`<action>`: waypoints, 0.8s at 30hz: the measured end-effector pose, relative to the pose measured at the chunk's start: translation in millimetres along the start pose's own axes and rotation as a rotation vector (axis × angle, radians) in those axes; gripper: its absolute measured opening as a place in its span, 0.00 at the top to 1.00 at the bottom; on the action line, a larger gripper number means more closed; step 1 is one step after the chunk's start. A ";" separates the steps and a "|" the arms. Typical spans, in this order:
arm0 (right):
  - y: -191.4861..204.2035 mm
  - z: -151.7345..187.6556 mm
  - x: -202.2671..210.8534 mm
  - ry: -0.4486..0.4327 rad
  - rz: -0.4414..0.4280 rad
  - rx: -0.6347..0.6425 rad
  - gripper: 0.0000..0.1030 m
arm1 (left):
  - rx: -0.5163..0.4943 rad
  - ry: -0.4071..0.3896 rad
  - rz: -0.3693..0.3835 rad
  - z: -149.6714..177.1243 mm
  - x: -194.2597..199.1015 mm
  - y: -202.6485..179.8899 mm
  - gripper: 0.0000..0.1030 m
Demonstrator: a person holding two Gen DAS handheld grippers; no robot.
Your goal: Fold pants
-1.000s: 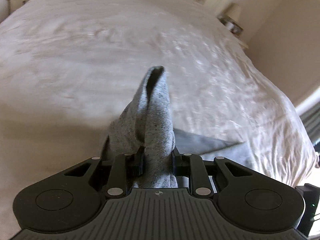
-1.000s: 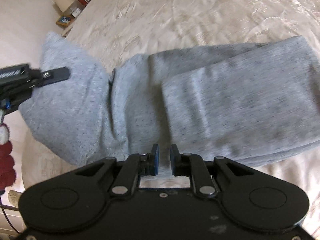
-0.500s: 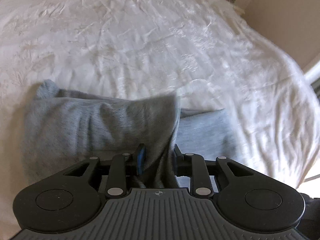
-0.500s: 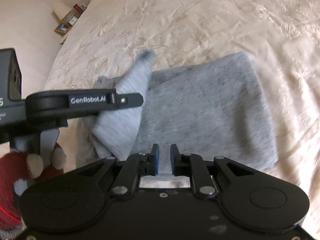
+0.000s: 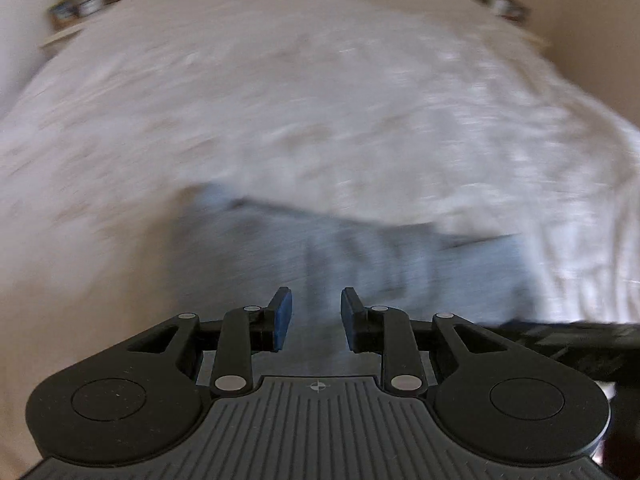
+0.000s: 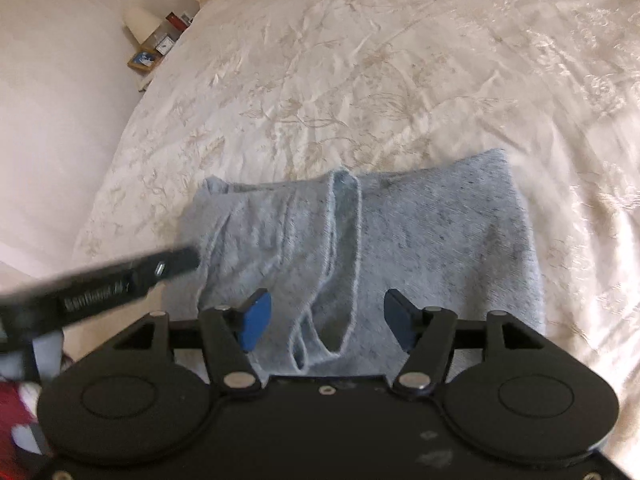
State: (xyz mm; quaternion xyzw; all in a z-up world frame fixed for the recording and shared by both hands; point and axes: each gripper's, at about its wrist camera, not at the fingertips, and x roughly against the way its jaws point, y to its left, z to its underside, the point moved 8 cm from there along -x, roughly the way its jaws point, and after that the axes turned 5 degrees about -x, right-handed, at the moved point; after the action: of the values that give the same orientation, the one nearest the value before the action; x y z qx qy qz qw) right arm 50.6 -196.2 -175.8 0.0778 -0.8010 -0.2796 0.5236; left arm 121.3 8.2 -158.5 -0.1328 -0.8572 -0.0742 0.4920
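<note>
Grey pants [image 6: 440,248] lie folded in a thick stack on the bed, with a loose hem ridge running down the middle. My right gripper [image 6: 327,300] hovers over the near edge. Its jaws are opening wide, and the hem lies between them untouched by the pads. In the blurred left wrist view the pants [image 5: 400,264] lie just ahead. My left gripper [image 5: 316,294] stands narrow with grey cloth filling the gap between its pads. One of its fingers [image 6: 168,266] reaches the left edge of the stack.
The cream embroidered bedspread [image 6: 360,80] stretches far beyond the pants. A nightstand with a lamp [image 6: 148,40] stands against the wall at the far left. A red sleeve [image 6: 12,400] shows at the bottom left. A second bedside table [image 5: 500,4] sits at the far right.
The right jaws went from nearly shut to wide apart. The lifted part of the pants came down onto the stack. The left gripper dropped low toward the stack's left edge.
</note>
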 end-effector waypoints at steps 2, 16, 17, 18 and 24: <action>4.0 -2.6 -11.5 0.006 0.001 -0.005 0.26 | 0.048 0.046 -0.048 10.8 -8.7 24.7 0.75; 8.9 -0.1 -81.7 0.102 0.034 -0.108 0.28 | 0.070 0.191 0.162 37.4 -39.2 47.8 0.74; 13.0 -0.2 -82.3 0.105 0.015 -0.101 0.61 | 0.082 0.185 0.169 35.6 -38.6 49.3 0.74; 19.5 -0.2 -83.4 0.114 -0.009 -0.091 0.78 | 0.089 0.175 0.169 36.7 -33.1 53.4 0.74; 79.8 -17.1 -33.5 0.016 -0.064 0.113 0.85 | 0.129 0.094 0.089 26.7 -11.3 91.4 0.74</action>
State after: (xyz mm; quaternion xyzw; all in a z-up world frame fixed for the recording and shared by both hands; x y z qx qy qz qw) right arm 93.8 -122.2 -155.1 0.1351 -0.8084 -0.2500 0.5155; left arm 132.3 100.4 -182.0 -0.1352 -0.8294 -0.0032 0.5420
